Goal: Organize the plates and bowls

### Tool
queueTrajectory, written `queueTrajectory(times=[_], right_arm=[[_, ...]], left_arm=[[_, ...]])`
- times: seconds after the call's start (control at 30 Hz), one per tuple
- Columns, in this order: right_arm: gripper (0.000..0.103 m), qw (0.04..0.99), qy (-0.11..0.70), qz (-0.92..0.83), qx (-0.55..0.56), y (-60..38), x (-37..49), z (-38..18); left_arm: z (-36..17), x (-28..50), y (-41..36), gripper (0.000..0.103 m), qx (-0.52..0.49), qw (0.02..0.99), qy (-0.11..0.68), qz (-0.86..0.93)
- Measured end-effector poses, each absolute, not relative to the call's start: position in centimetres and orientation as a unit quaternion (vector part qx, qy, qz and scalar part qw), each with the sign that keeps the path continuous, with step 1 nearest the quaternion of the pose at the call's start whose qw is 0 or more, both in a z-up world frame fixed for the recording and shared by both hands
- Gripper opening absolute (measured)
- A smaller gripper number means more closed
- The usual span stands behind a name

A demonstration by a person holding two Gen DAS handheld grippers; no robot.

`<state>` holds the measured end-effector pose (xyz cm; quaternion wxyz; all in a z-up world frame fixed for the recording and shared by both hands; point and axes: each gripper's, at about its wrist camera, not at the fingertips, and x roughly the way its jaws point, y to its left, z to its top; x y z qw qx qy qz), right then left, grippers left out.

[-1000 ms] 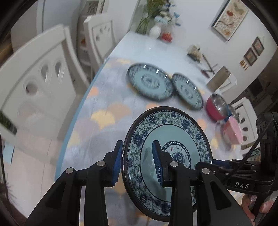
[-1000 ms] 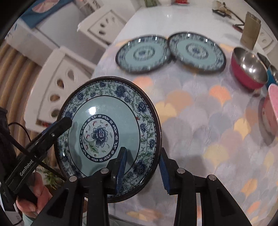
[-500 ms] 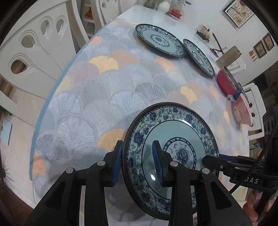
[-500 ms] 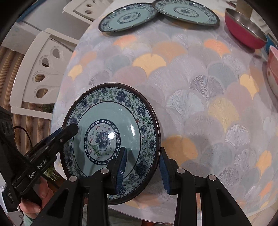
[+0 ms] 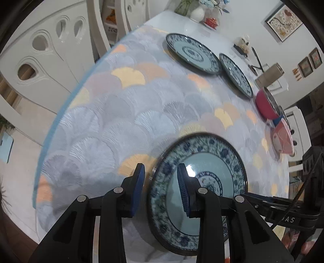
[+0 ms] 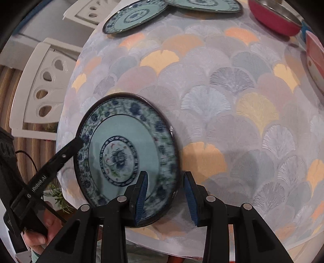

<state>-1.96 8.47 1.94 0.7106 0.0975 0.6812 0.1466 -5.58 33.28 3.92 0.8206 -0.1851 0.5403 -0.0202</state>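
Note:
A blue floral plate (image 5: pixel 204 178) lies low over the near end of the table, also in the right wrist view (image 6: pixel 123 153). My left gripper (image 5: pixel 161 188) straddles its left rim with the jaws spread and a gap at the outer pad. My right gripper (image 6: pixel 165 194) straddles its right rim, jaws spread too. Two matching plates (image 5: pixel 192 53) (image 5: pixel 236 74) lie side by side at the far end. A red bowl (image 5: pixel 265 105) and a pink bowl (image 5: pixel 282 139) stand at the right edge.
The table wears a fan-patterned cloth (image 5: pixel 121 113). White chairs (image 5: pixel 46 56) stand along the left side, one also in the right wrist view (image 6: pixel 38 93). A vase (image 5: pixel 197 12) and a metal canister (image 5: pixel 269 74) stand at the far end.
The plate has come down toward the cloth near the table's front. Both grippers' jaws have widened around its rim.

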Motion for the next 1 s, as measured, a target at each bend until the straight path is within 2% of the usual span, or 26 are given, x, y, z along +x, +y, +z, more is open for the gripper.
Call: queueTrajectory(times=[0.33,0.73,0.8,0.87,0.9,0.93,1.0], right_arm=[[0.036,0.738,0.649,0.144,0.116,6.8,-0.9,4.7],[0.036,0.817,0.534,0.172,0.131,6.9,4.4,14.4],[0.044,0.825,0.519,0.176,0.138,7.5,5.3,15.5],[0.053,0.830,0.508,0.177,0.147,7.7,5.9,16.3],[0.053,0.834,0.501,0.175,0.153,7.9,6.3,16.6],[0.053,0.835,0.498,0.175,0.156,8.1,6.6,16.7],[0.054,0.834,0.497,0.177,0.160,8.6,7.5,16.7]], left_arm=[[9.0,-3.7,34.1,0.029,-0.169,0.857,0.486,-0.023],[18.9,1.1,35.0,0.031,-0.142,0.914,0.374,-0.070],[19.8,2.2,34.6,0.032,-0.141,0.916,0.367,-0.078],[20.3,3.7,34.6,0.036,-0.139,0.917,0.366,-0.083],[20.4,4.8,34.7,0.044,-0.142,0.915,0.367,-0.089],[20.3,5.7,34.8,0.057,-0.147,0.913,0.368,-0.096],[20.1,7.0,35.1,0.069,-0.159,0.912,0.365,-0.101]])
